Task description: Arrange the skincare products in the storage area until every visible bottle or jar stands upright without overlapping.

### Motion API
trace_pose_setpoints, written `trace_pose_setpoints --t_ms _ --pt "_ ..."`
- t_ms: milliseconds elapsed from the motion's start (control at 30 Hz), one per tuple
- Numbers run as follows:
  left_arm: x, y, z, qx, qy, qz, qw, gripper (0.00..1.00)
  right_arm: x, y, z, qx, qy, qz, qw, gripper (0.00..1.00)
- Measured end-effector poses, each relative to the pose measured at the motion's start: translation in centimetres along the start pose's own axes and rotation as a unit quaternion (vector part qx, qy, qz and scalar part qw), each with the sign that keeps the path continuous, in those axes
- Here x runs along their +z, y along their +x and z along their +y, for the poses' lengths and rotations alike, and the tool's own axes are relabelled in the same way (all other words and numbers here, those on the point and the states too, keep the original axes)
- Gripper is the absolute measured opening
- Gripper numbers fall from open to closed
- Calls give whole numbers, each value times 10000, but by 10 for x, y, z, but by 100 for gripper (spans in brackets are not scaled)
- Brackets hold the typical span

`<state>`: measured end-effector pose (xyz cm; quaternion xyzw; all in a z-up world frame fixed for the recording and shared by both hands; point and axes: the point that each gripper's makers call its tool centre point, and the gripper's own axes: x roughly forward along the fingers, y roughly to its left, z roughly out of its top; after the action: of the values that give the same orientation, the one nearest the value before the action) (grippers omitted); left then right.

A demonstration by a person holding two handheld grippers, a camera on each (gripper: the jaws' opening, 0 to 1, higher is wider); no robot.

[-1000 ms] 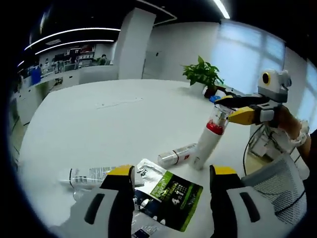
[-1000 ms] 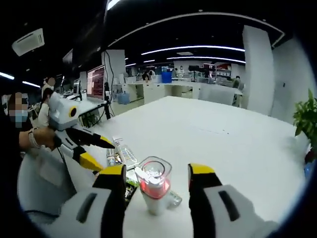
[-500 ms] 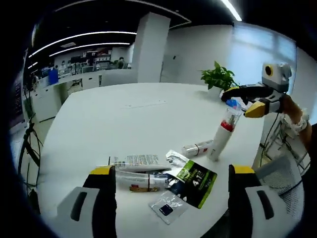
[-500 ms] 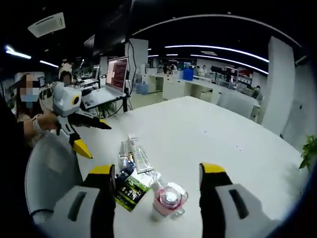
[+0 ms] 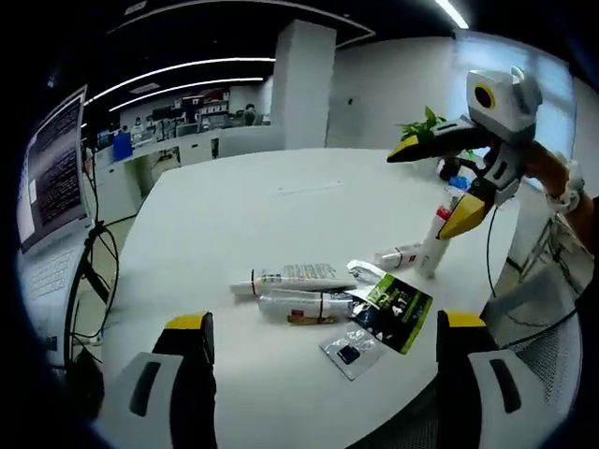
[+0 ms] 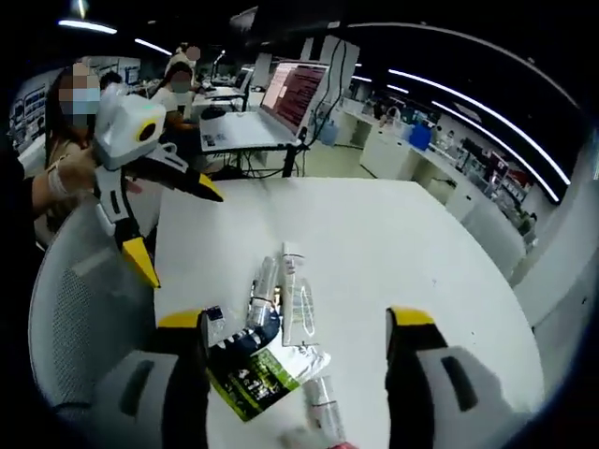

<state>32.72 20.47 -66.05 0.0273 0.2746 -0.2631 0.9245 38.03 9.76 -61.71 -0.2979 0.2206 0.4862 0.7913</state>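
On the white table (image 5: 234,215) a white tube (image 5: 295,278) and a clear bottle (image 5: 309,303) lie flat side by side. Beside them lie a green-black sachet (image 5: 398,299) and a small sachet (image 5: 348,348). A small bottle (image 5: 398,255) lies next to an upright white bottle (image 5: 433,245) with a red band. My right gripper (image 5: 429,190) hangs open above that upright bottle, apart from it. My left gripper (image 5: 326,321) is open and empty, well back from the pile. In the right gripper view the tube (image 6: 298,295), clear bottle (image 6: 262,290), green-black sachet (image 6: 257,374) and small lying bottle (image 6: 323,402) sit between my right gripper's (image 6: 295,318) open jaws, far below. The left gripper (image 6: 178,234) is open at the left.
A potted plant (image 5: 426,126) stands at the table's far side. A screen (image 5: 56,168) is off the table's left edge, also seen as a laptop on a stand (image 6: 290,94). A mesh chair (image 6: 65,327) is at the near edge. People sit in the background.
Both grippers have drawn back and up from the table, so the products look smaller. My right gripper, earlier astride the upright bottle's cap, now hangs clear above it. The bottle stays standing.
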Motion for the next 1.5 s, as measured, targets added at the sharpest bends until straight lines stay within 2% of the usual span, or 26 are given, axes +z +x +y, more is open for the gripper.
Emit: trace_pose_setpoints --t_ms 167,300,367,533,600,633,767,800,867,900,1033,1067,1133,1233,1367,1500 --pt "0 -3 9 -136 96 -60 9998 97 0 18 0 -22 -69 245 9997 80" --pt "-4 -5 23 -220 120 113 9996 97 5 29 0 80 12 420 9991 76" --pt "-4 -10 31 -194 143 147 9996 97 7 41 -2 104 36 549 9984 75" --pt "-8 -17 41 -288 191 216 9992 97 2 66 -6 35 4 853 9964 66" --pt "-13 -20 45 -317 198 299 9989 97 0 77 -6 115 -13 938 9955 65" --pt "-15 -21 46 -308 188 338 9988 97 -4 84 -4 223 -26 1082 9939 64" --pt "-22 -25 54 -330 120 392 9986 97 -8 108 -9 236 -52 1209 9924 57" --pt "-23 -25 55 -352 96 408 9985 97 -12 115 -12 188 -72 1291 9914 55" --pt "-25 -26 58 -382 77 444 9983 97 -26 121 -22 10 -333 1699 9849 52" --pt "-25 -28 59 -382 87 446 9982 97 -30 125 -24 -10 -443 1768 9833 51" --pt "-28 -28 63 -465 111 445 9979 97 -41 142 -16 280 -133 1854 9822 49" --pt "-31 -28 65 -479 112 484 9976 97 -46 147 -14 385 -74 1977 9795 49" --pt "-35 -28 68 -490 115 556 9972 97 -48 156 -13 427 -147 2044 9779 48" --pt "-37 -30 71 -512 103 517 9973 97 -51 166 -11 526 -209 2127 9755 45" --pt "-41 -32 75 -522 57 495 9974 97 -65 176 -13 749 -260 2515 9646 42" --pt "-47 -33 79 -560 -19 532 9970 97 -67 185 -6 956 -230 2628 9598 39"
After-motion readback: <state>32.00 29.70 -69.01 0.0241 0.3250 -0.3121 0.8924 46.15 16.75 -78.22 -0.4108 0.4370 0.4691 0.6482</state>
